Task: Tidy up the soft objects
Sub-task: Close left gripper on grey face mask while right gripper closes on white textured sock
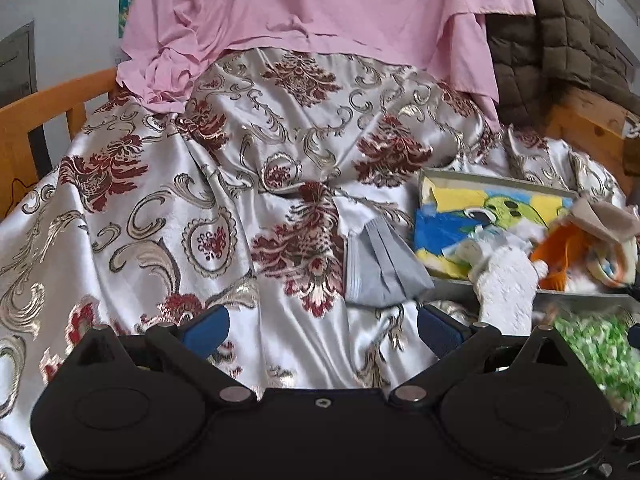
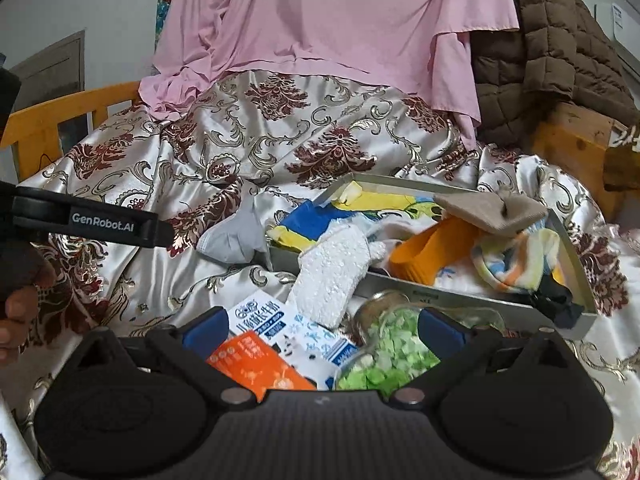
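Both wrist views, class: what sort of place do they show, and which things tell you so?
Probably a bedroom at home. A satin bedspread lies over a wooden-railed bed, pink cloth and a brown quilted coat are heaped behind, and a tray holds socks and small cloths.

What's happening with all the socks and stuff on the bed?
Someone is tidying soft things into a gray tray on the patterned satin bedspread. The left gripper and right gripper are both open and holding nothing. An orange sock, a tan cloth and a striped sock lie in the tray. A white fuzzy sock hangs over its edge, and a gray face mask lies just outside.
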`<state>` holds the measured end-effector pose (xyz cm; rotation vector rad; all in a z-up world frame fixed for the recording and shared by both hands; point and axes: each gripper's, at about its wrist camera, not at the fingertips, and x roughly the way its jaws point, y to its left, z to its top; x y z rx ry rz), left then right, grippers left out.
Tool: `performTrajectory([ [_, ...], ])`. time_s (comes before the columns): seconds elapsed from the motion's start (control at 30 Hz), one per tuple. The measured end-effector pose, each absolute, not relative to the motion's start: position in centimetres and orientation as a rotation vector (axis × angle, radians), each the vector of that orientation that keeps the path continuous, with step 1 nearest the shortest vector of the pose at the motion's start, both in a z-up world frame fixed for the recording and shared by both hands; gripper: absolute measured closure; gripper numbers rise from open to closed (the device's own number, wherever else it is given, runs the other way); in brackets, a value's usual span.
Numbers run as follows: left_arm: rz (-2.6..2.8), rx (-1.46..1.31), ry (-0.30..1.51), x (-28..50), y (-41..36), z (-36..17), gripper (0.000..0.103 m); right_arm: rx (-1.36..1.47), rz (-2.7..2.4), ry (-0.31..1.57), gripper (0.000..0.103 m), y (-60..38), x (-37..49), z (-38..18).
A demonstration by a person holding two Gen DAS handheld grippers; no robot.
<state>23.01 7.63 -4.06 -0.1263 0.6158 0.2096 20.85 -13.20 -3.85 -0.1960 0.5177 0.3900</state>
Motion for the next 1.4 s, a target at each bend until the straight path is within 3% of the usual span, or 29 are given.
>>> performTrajectory([
  [0.57,0.008,-0.183,0.557,28.8,8.7,-6.2,0.004,-0.251,0.425,0.542,0.001,-10.7,25.6,-4.9],
  [0.7,-0.058,-0.193,0.611,30.1,8.7,-6.8,0.014,-0.257,0.43,0.562,0.001,-10.3,26.2,-5.5],
  [0.97,-0.086,-0.24,0.677,31.6,9.0,-8.0,0.022,-0.252,0.426,0.585,0.003,-10.0,27.6,-6.2],
  [1.2,-0.097,-0.279,0.733,32.6,9.5,-9.1,0.046,-0.307,0.405,0.592,0.005,-8.9,28.4,-7.3],
  [1.4,-0.108,-0.365,0.758,33.3,10.6,-9.4,0.05,-0.32,0.412,0.62,0.008,-8.2,29.1,-7.6],
])
